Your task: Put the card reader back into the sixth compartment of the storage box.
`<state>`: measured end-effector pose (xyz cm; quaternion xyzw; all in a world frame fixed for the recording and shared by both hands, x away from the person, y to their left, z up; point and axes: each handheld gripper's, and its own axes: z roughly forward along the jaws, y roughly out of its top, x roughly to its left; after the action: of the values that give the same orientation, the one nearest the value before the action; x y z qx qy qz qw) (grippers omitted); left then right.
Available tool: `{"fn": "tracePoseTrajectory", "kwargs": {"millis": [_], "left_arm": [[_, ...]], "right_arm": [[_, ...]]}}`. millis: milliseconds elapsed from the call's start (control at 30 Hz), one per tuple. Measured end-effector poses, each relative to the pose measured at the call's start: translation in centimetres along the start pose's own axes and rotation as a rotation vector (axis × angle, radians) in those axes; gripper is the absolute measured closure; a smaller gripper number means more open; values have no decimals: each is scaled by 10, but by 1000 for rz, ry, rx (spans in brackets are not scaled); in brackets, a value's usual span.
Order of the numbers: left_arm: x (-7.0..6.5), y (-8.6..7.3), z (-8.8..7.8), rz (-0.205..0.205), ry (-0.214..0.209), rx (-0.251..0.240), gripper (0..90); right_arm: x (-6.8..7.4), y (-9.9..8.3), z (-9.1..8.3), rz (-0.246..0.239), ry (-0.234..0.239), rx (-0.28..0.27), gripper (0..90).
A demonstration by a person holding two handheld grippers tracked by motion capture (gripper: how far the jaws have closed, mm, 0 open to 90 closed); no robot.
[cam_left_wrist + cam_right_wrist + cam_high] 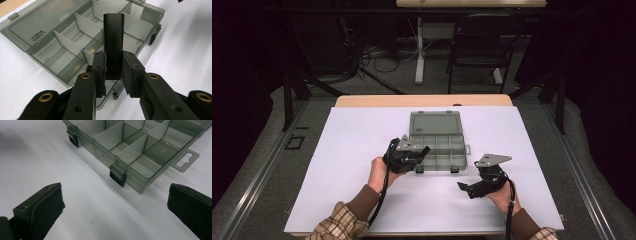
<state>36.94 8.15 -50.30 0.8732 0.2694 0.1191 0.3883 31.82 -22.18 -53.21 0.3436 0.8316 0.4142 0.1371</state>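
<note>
We hold a black adapter in our left gripper, clamped by its near end between the two jaws so that most of its length juts forward, free. We judge that grip is chosen so the free end can go down into a compartment without the jaws fouling the dividers. In the left gripper view the adapter hangs over the middle of the open box, above the near row of cells; whether it touches a divider we cannot tell.

The box lies on the white sheet with its lid folded flat on the far side, so nothing covers the cells. One cell holds a small pale piece; the others look empty.

Our right gripper rests near the box's right corner, jaws spread wide and holding nothing, well clear of the left hand's path. In its view two latches hang down the box's near wall. The upright dividers are the only obstacles we see.
</note>
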Motion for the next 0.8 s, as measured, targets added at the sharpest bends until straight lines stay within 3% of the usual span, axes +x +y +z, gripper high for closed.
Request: {"fn": "tracePoseTrajectory", "kwargs": {"millis": [800], "left_arm": [[-3,5,16,-62,24,10,734]], "right_arm": [[0,0,-1,-3,1,5,0]]}}
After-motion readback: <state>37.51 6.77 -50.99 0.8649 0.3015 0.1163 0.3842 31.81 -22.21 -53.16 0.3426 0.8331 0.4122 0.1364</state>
